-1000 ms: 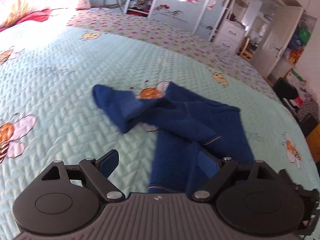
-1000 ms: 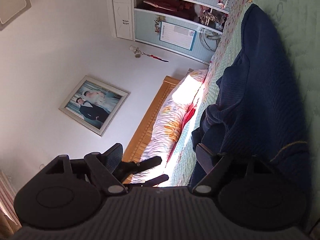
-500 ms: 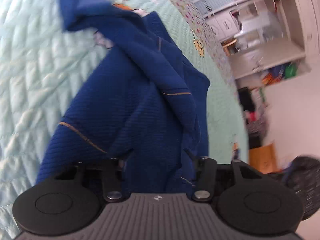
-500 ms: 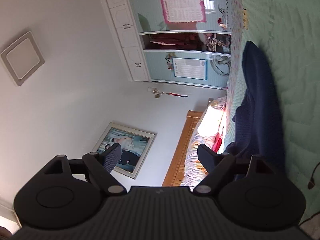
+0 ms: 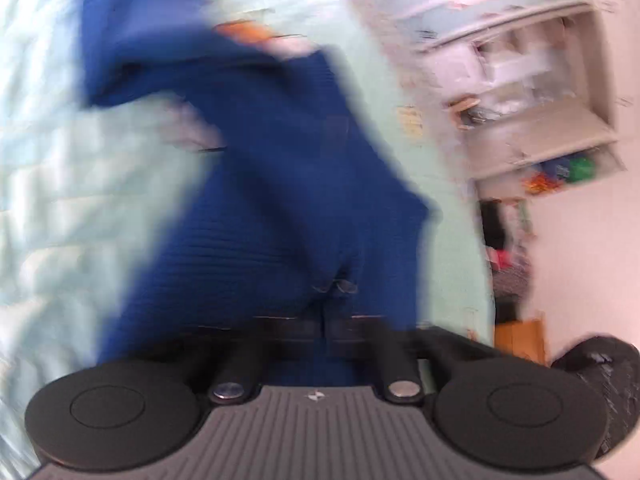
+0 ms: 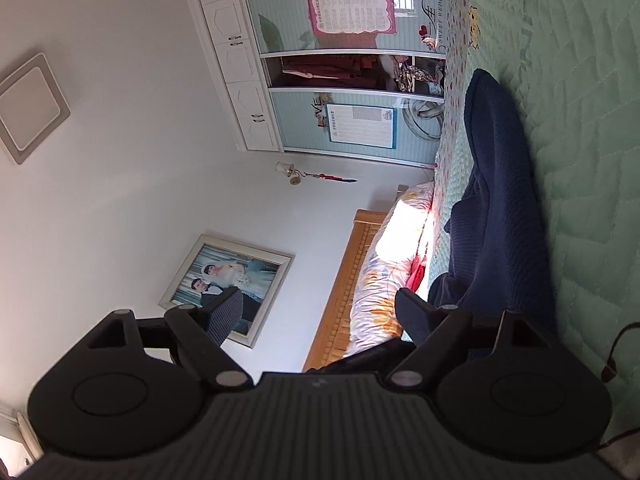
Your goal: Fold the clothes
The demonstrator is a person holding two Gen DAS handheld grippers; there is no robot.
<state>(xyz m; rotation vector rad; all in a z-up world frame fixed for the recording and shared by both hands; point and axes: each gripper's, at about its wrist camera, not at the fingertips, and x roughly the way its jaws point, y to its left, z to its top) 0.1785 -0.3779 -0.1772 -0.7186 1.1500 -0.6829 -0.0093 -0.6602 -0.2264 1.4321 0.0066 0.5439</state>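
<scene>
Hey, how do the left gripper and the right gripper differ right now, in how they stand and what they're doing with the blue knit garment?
The left gripper is shut, its fingers pinching a fold of the blue knit garment; the right gripper stands wide open with nothing between its fingers. The left view looks down onto the garment on the pale green quilted bedspread; the right view looks mostly at the wall. Both are the same black two-finger tool.

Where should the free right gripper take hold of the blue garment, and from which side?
The right gripper is open and empty. Best guess: pinch the blue garment at its near rumpled edge, coming in low over the bed cover; that raised fold gives the pads something to close on.
</scene>
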